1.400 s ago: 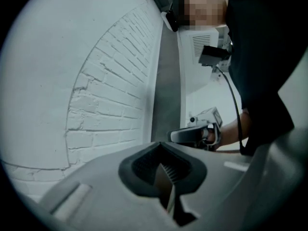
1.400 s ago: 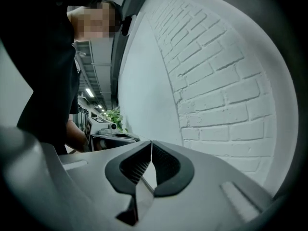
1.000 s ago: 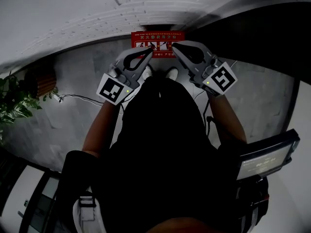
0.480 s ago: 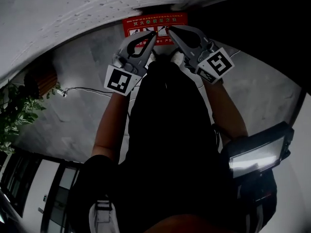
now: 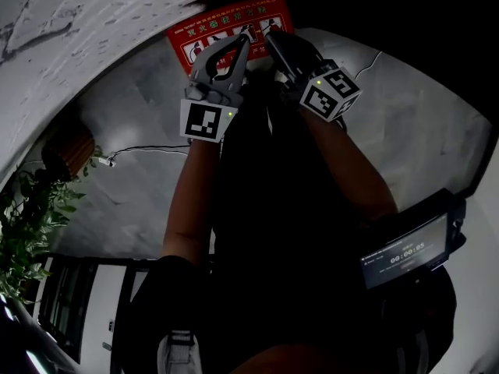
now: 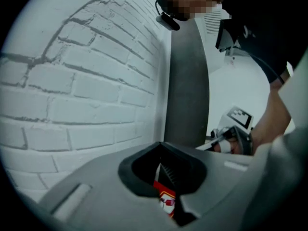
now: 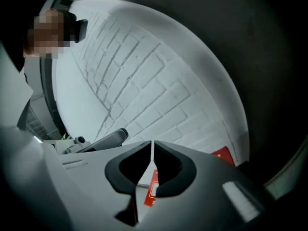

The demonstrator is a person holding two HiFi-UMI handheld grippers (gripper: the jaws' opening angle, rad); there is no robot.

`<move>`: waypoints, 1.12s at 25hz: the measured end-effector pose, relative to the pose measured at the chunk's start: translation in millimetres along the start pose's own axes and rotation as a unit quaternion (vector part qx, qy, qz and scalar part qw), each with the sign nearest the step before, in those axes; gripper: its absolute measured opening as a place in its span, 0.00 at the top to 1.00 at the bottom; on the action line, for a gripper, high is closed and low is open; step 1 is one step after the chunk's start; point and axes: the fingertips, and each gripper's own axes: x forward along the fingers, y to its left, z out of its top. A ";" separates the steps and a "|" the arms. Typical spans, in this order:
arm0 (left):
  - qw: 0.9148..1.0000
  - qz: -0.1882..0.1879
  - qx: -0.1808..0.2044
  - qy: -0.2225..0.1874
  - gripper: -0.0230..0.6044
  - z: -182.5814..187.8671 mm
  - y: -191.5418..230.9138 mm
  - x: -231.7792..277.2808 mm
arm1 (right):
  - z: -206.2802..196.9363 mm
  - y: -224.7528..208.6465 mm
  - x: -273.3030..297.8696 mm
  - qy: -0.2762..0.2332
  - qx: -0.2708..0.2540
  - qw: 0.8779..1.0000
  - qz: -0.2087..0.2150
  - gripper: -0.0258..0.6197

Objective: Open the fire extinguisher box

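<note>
Left gripper point(image 5: 242, 45): clenched, nothing between the jaws. Right gripper point(image 5: 272, 37): clenched too, only a hairline slit, empty. Both tips point at the red fire extinguisher box point(image 5: 226, 23) at 12 o'clock, low against the white brick wall point(image 5: 70, 29); can't tell if they touch it. Cable point(image 5: 148, 148) on the floor at 10, plant point(image 5: 35, 216) at 8, screen unit point(image 5: 405, 249) at 4. The person's dark torso blocks the centre.
</note>
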 end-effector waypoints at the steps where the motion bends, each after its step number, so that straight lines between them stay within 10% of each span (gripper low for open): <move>1: 1.000 0.000 -0.003 0.007 0.96 -10.1 -0.3 3.1 | -10.3 -10.0 -1.1 0.002 0.014 1.000 -0.011 0.94; 10: 0.999 -0.018 -0.004 0.045 0.96 -70.7 -20.5 34.6 | -84.8 -92.1 -20.4 -0.023 0.203 0.969 -0.138 0.94; 17: 0.997 -0.026 -0.013 0.070 0.96 -105.1 -27.8 44.9 | -152.4 -131.0 -33.8 -0.031 0.344 0.920 -0.186 0.85; 28: 0.994 -0.034 -0.022 0.100 0.96 -127.1 -30.6 52.0 | -202.6 -146.5 -36.7 -0.016 0.405 0.889 -0.213 0.72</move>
